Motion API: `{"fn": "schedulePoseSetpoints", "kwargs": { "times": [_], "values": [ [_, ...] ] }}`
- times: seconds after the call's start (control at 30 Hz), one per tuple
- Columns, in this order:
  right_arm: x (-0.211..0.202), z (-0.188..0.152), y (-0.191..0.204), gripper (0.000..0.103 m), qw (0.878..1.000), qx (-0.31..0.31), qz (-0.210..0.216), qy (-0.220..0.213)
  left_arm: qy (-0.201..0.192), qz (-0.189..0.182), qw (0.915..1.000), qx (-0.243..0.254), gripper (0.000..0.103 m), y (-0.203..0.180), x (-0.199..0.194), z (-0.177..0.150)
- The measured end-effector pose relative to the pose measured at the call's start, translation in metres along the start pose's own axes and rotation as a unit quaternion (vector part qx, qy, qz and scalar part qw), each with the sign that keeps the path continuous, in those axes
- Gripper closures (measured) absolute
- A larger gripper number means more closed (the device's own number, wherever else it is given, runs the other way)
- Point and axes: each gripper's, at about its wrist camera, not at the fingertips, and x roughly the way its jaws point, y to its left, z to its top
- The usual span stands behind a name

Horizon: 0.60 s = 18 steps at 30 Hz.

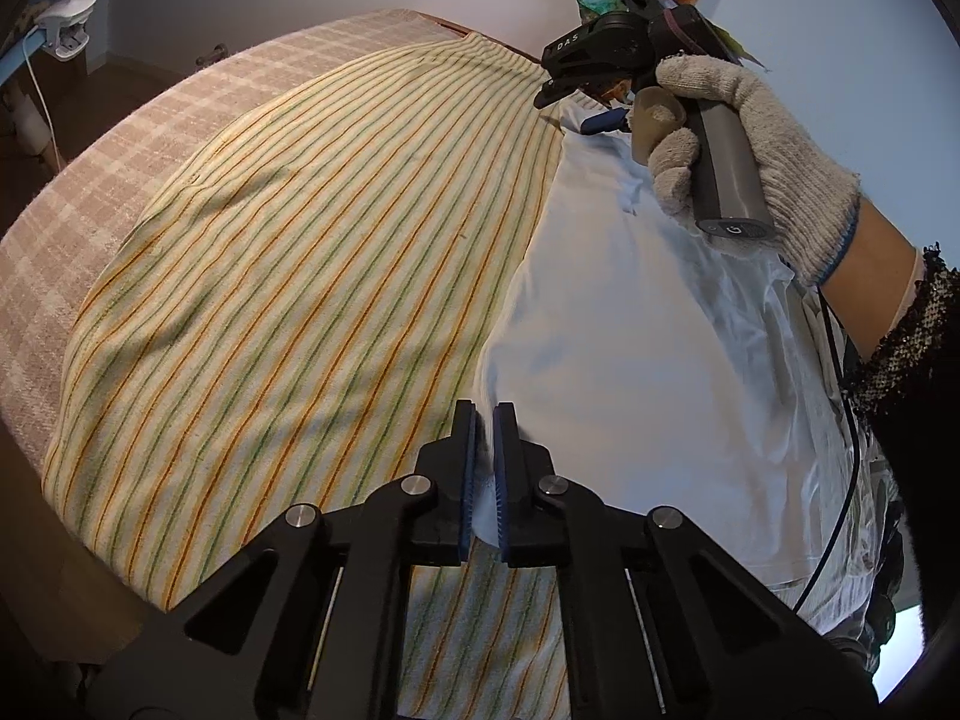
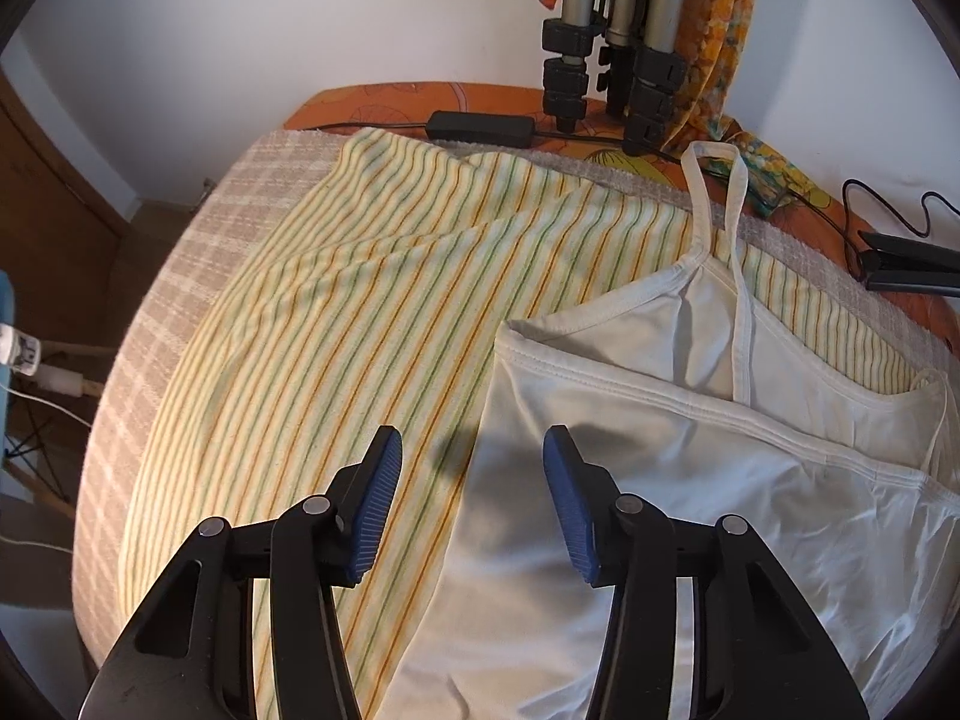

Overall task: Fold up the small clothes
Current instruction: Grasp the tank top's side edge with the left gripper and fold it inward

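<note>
A white strappy top (image 2: 660,480) lies flat on a yellow towel with green and orange stripes (image 2: 360,300), its straps pointing to the far edge. In the left wrist view, my left gripper (image 1: 485,414) is shut on the near left edge of the white top (image 1: 630,330), and a fold of cloth shows between its blue pads. My right gripper (image 2: 473,450) stands open just above the top's left edge, with nothing pinched. The left wrist view also shows the right gripper (image 1: 606,120) at the garment's far end, held by a gloved hand (image 1: 768,150).
The towel covers a beige checked surface (image 1: 60,240) that drops off at the left. Tripod legs (image 2: 606,60), a black power brick (image 2: 480,126) with cables and a black clamp (image 2: 906,267) sit on an orange patterned cloth (image 2: 390,99) at the back. A white clip lamp (image 1: 66,24) is at far left.
</note>
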Motion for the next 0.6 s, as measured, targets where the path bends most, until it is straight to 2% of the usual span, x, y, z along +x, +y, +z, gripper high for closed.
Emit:
{"fn": "schedulePoseSetpoints", "kwargs": {
  "times": [0.17,0.23,0.33,0.4,0.5,0.6],
  "values": [
    [0.007,0.005,0.004,0.055,1.0,-0.014,-0.016,0.007,-0.014,-0.02,0.9997,-0.005,0.101,-0.003,-0.008,0.002],
    [0.01,0.007,0.008,0.059,0.999,-0.026,-0.028,0.007,-0.017,-0.024,0.9996,-0.002,0.101,-0.006,-0.01,0.002],
    [0.012,0.008,0.011,0.078,0.997,-0.044,-0.056,-0.001,-0.021,-0.029,0.9993,0.005,0.102,-0.01,-0.013,0.001],
    [0.01,0.007,0.007,0.095,0.997,-0.045,-0.06,-0.008,-0.027,-0.035,0.999,0.009,0.102,-0.014,-0.017,0.001],
    [0.005,0.006,-0.009,0.1,0.999,-0.025,-0.031,-0.014,-0.038,-0.044,0.998,0.023,0.102,-0.022,-0.023,0.001],
    [-0.005,0.004,-0.021,0.101,0.999,-0.012,-0.017,-0.029,-0.052,-0.047,0.9967,0.04,0.102,-0.03,-0.031,0.001]
  ]
}}
